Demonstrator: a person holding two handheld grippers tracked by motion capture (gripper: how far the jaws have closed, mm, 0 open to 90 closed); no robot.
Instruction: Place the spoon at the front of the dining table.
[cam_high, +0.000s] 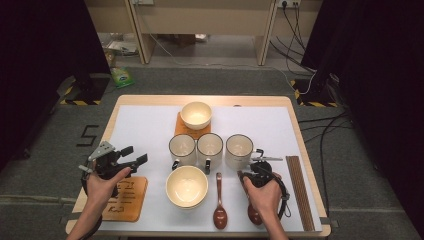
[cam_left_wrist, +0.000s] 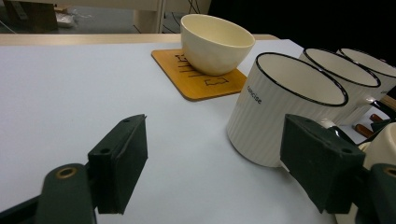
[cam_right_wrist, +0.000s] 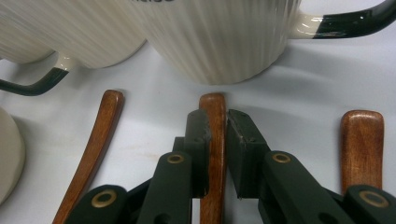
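The right gripper view shows the right gripper (cam_right_wrist: 217, 135) clamped narrow on the handle of a wooden spoon (cam_right_wrist: 213, 154), just short of a ribbed white mug (cam_right_wrist: 219, 37). In the high view the hand (cam_high: 264, 192) hides that grip; the spoon's bowl (cam_high: 254, 215) peeks out near the table's front edge, right of another spoon (cam_high: 220, 207). A third brown handle (cam_right_wrist: 363, 144) is cut off, its kind unclear. The left gripper (cam_left_wrist: 212, 163) stands wide open over bare table (cam_left_wrist: 70, 93), holding nothing. Its view shows a smooth cream bowl (cam_left_wrist: 215, 42) on a wooden coaster (cam_left_wrist: 196, 84).
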